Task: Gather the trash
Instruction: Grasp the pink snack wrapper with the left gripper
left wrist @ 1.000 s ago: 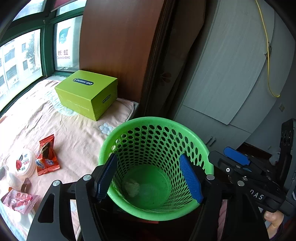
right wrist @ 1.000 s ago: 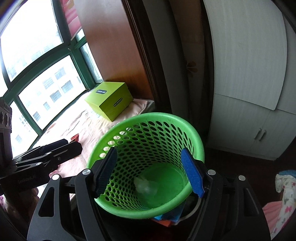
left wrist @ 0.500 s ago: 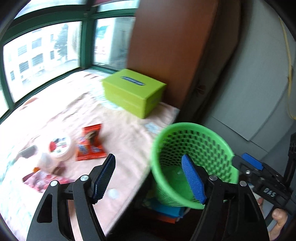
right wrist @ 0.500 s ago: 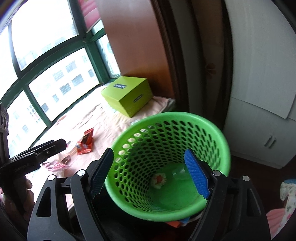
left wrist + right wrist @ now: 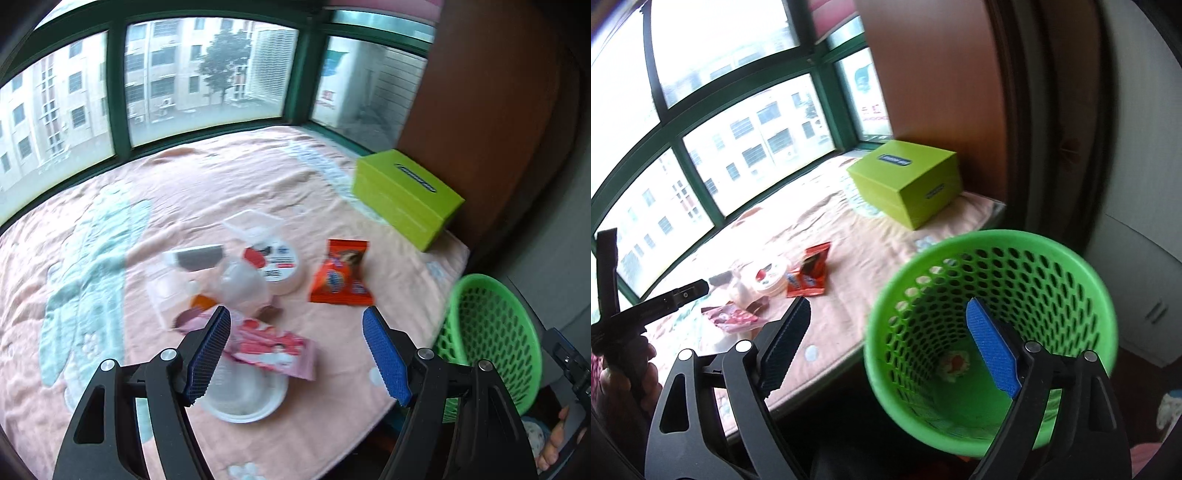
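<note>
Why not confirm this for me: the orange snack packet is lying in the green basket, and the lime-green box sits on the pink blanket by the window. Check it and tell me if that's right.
Not quite. The orange snack packet lies on the pink blanket, not in the green basket, as the left wrist view shows. The lime-green box does sit on the blanket by the window.

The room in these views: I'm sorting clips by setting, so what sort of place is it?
Probably a bedroom or living room at home: a bay window ledge under a pink blanket, multi-storey buildings outside the green-framed window, white cupboard doors, and a green wastebasket beside the ledge.
</note>
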### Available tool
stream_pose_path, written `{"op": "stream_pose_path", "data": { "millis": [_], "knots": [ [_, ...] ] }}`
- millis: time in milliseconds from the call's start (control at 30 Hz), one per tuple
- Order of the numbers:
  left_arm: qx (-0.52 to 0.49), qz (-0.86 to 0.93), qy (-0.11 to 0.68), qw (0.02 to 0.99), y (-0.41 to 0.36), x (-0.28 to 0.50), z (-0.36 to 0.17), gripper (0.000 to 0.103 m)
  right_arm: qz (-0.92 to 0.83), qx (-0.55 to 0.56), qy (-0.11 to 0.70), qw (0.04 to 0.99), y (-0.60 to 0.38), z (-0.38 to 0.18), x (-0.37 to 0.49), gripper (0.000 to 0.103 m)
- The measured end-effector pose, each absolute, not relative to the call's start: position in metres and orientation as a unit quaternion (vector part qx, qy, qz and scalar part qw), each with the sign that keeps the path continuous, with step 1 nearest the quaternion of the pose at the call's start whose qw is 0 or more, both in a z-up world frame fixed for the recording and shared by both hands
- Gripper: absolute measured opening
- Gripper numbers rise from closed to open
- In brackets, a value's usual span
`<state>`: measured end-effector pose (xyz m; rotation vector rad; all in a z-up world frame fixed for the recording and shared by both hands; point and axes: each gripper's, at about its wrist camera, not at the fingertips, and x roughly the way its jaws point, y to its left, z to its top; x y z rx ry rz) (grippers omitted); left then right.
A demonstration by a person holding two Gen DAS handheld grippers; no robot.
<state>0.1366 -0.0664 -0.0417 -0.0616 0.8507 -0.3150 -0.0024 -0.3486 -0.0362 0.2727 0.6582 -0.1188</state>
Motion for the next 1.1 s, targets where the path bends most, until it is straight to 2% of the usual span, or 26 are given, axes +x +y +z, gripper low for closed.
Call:
{"op": "stream_pose_path", "data": {
  "millis": [333, 767, 900, 1067, 1100],
  "knots": [
    [-0.065, -0.111, 0.448, 0.884, -0.005, 0.158, -0.078, 0.071, -0.019, 0.11, 0.338, 0.934, -0.308, -0.042, 0.022, 0.086],
    [-0.082, -0.134, 0.474, 0.866, -0.005, 0.175, -0.108, 0.07, 0.006, 0.095, 0.362, 0.927, -0.279, -0.056, 0.038, 0.086],
    [-0.088, -0.138, 0.48, 0.862, -0.005, 0.179, -0.113, 0.066, 0.009, 0.093, 0.368, 0.925, -0.275, -0.061, 0.041, 0.086],
    [-0.093, -0.145, 0.488, 0.856, -0.008, 0.183, -0.121, 0.054, 0.014, 0.091, 0.374, 0.923, -0.271, -0.065, 0.043, 0.086],
    [-0.095, -0.147, 0.489, 0.855, -0.009, 0.183, -0.122, 0.049, 0.015, 0.09, 0.375, 0.923, -0.27, -0.066, 0.044, 0.086]
  ]
}}
